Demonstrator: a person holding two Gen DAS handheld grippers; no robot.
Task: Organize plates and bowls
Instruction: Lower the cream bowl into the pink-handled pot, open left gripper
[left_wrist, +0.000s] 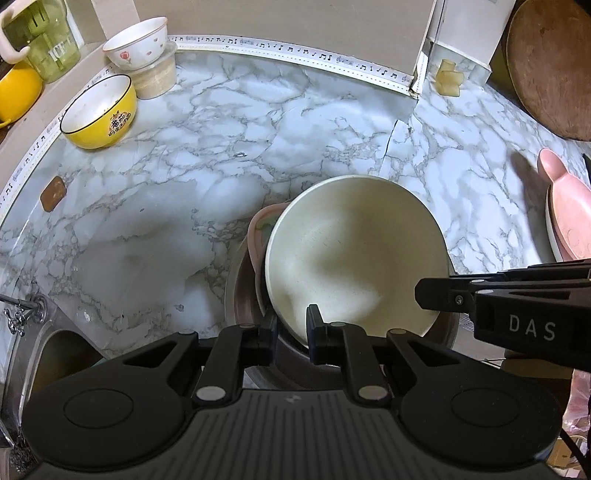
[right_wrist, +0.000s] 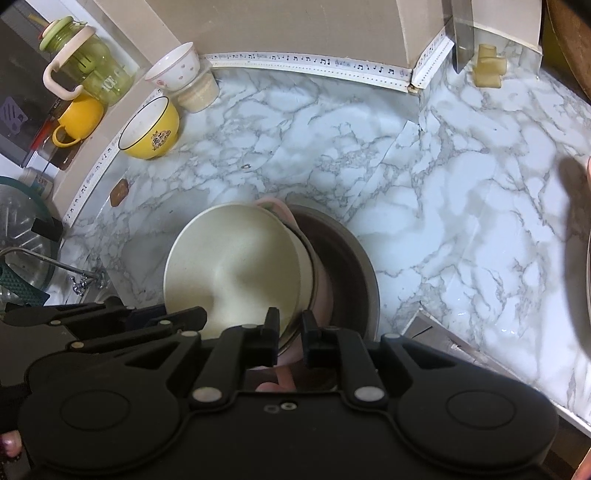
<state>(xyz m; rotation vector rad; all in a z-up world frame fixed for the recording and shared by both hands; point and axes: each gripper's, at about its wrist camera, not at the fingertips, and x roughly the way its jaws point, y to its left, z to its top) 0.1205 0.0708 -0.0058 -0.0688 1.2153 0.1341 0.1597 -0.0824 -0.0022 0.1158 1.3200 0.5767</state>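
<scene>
A cream bowl (left_wrist: 354, 251) (right_wrist: 236, 258) sits tilted on a stack with a pink bowl (left_wrist: 258, 229) (right_wrist: 280, 206) under it. Both rest inside a dark metal bowl (left_wrist: 240, 295) (right_wrist: 343, 266) on the marble counter. My left gripper (left_wrist: 293, 328) is shut on the cream bowl's near rim and shows at the lower left of the right wrist view (right_wrist: 201, 315). My right gripper (right_wrist: 290, 326) straddles the rim on the bowl's other side with a small gap beside the pads. It comes in from the right in the left wrist view (left_wrist: 423, 295).
A yellow bowl (left_wrist: 98, 110) (right_wrist: 149, 127) and a white flowered bowl (left_wrist: 135, 42) on a plastic tub stand at the back left. A pink rabbit-shaped plate (left_wrist: 569, 218) lies at the right, a round wooden board (left_wrist: 550, 66) behind it. The sink tap (left_wrist: 22, 314) is at the left edge.
</scene>
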